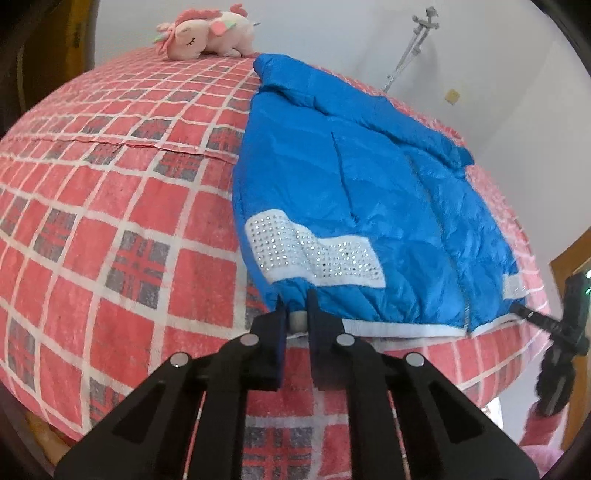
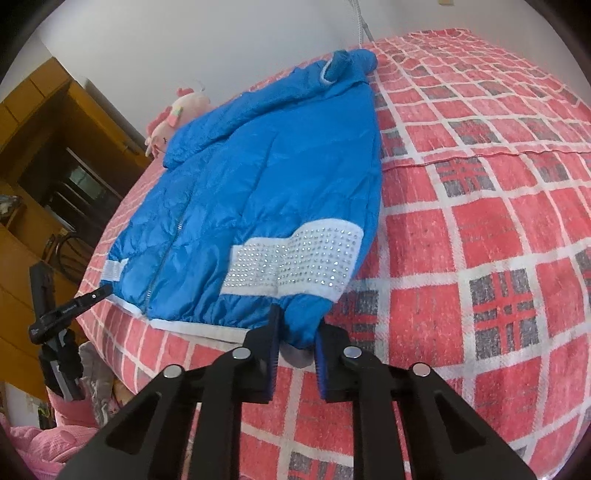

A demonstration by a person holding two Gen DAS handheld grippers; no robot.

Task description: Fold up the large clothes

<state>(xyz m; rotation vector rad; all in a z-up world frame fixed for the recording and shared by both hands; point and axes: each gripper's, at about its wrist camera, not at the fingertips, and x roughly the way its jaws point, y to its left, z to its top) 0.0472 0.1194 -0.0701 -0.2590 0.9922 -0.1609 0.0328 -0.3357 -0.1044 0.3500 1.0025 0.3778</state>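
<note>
**A:** ok where are we at w/ the blue jacket [image 1: 369, 206]? looks barely started tbh

**B:** yeah pretty much. It's lying flat, front up, on the red checked blanket [image 1: 122, 229], zip closed afaict, both sleeves laid in along the sides. Hood/collar end points at the wall, hem sits right at the near edge of the bed. No body fold yet imo.

**A:** and the grippers?

**B:** left gripper [image 1: 297, 317] is pressed together on the left cuff [image 1: 297, 319], the pale knit bit is squeezed between the pads, just below the white studded band [image 1: 314, 254]. Right gripper [image 2: 295, 343] is the same deal on the other side, pinching the right cuff [image 2: 297, 349] where the sleeve end hangs toward the bed edge. So both sleeve ends are in hand.

**A:** so next = sleeves across the chest?

**B:** prob, that's my guess. What's left: sleeves folded in/over, then the body folded up at least once, maybe hood tucked. Basically everything.

**A:** anything in the way?

**B:** not rly. Pink plush toy [image 1: 207, 33] sits at the far end near the wall, well apart from the jacket in the left view. Wood cabinet [image 2: 48, 147] is off the bed. Puffy fabric tho, looks slippery, might spring back after folding.
</note>
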